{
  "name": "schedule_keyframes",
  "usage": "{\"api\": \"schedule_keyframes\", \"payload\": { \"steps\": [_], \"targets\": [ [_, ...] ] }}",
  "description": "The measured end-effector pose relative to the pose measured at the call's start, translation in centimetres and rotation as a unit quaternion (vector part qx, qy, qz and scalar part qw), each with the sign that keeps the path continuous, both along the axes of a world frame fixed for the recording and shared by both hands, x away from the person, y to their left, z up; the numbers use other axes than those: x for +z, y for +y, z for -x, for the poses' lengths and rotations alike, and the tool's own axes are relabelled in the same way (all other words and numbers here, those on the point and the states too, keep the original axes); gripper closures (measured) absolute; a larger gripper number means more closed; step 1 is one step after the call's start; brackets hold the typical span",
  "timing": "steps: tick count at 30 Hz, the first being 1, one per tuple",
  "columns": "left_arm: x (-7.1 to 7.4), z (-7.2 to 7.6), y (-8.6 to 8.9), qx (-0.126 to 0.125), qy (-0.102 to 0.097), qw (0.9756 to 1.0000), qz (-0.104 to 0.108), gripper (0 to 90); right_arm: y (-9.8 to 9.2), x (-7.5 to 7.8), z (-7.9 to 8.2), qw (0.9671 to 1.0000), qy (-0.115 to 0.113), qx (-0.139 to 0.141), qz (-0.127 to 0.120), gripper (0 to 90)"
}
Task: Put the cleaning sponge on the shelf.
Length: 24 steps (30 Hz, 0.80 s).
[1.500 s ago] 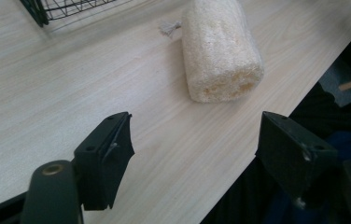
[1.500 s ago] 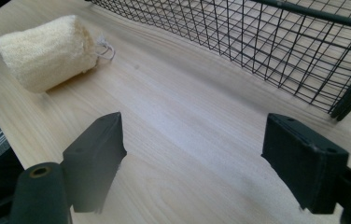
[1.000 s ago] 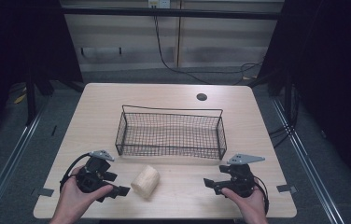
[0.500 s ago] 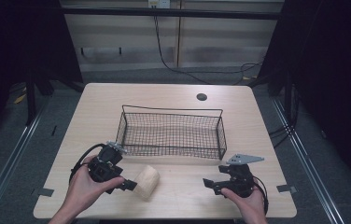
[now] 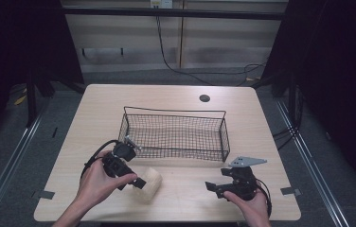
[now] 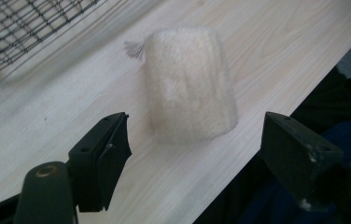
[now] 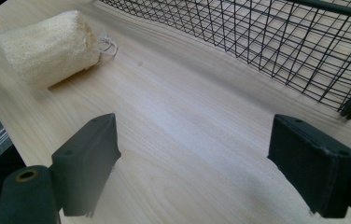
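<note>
A pale, cylinder-shaped loofah sponge (image 5: 150, 183) lies on its side on the wooden table (image 5: 91, 123), in front of the black wire basket (image 5: 173, 135). My left gripper (image 5: 136, 179) is held at the sponge's left end, jaws open. In the left gripper view the sponge (image 6: 190, 88) lies just beyond the open gripper (image 6: 197, 154), in line with the gap, a frayed string at its far end. My right gripper (image 5: 214, 188) rests open near the front right edge, with bare table between its jaws (image 7: 197, 158). From there the sponge (image 7: 47, 44) lies far to the left.
The basket (image 7: 257, 37) is empty and stands mid-table with a raised wire handle at each end. A dark round hole (image 5: 204, 98) sits near the table's back edge. The front table edge (image 6: 267, 126) runs close beside the sponge. Dark floor surrounds the table.
My left gripper has moved right, from the front left of the table up to the sponge, and has turned toward it. The right gripper and the sponge have stayed put.
</note>
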<state>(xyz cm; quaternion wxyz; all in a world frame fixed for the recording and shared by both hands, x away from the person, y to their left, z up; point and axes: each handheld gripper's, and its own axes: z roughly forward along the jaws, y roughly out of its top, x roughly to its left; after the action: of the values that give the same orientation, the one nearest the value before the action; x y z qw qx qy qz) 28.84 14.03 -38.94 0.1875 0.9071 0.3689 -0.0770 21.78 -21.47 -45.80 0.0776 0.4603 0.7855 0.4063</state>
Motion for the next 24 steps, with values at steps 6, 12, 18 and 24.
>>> {"api": "schedule_keyframes", "payload": {
  "steps": [6, 12, 18, 24],
  "targets": [
    [0.2, -0.3, -1.1, -0.018, 0.007, 0.9996, -0.021, 20.4, 0.0, 0.0, 0.1, 1.0000, -0.002, 0.002, 0.000, 15.7],
    [-0.6, -0.7, -2.1, -0.026, 0.017, 0.9986, -0.043, 18.6, 0.0, 0.0, 0.0, 1.0000, 0.004, 0.003, 0.000, 15.6],
    [-1.4, -1.1, -2.9, -0.034, 0.029, 0.9974, -0.056, 18.0, 0.1, 0.0, 0.0, 1.0000, 0.006, 0.002, 0.001, 15.6],
    [-2.5, -1.5, -3.4, -0.028, 0.039, 0.9961, -0.074, 18.0, 0.1, -0.1, 0.0, 1.0000, 0.005, 0.003, 0.002, 15.6]
  ]
}}
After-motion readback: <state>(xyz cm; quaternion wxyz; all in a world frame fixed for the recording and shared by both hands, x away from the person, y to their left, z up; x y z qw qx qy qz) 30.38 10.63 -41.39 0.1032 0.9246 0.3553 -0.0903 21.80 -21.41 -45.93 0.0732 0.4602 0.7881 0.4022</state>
